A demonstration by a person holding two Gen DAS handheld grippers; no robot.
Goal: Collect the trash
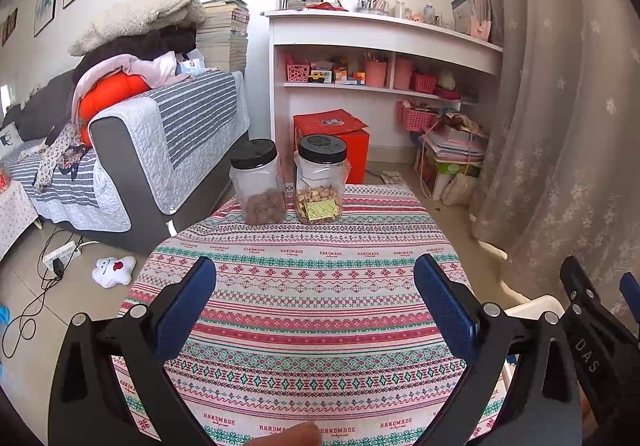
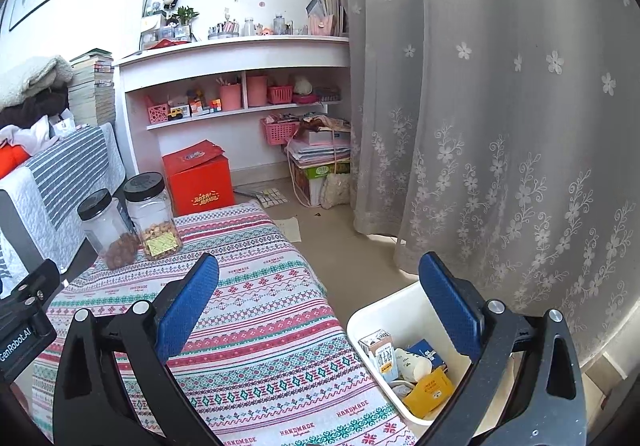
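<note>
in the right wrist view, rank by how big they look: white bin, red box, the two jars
1. white bin, though it sits nearest the camera
2. red box
3. the two jars, nuts jar and brown snack jar, look about alike

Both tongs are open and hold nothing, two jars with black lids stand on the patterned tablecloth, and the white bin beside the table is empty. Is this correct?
Not quite: the white bin is not empty. The right wrist view shows cartons and wrappers inside. The rest holds: the left tongs and right tongs are open, and both jars stand on the tablecloth.
</note>
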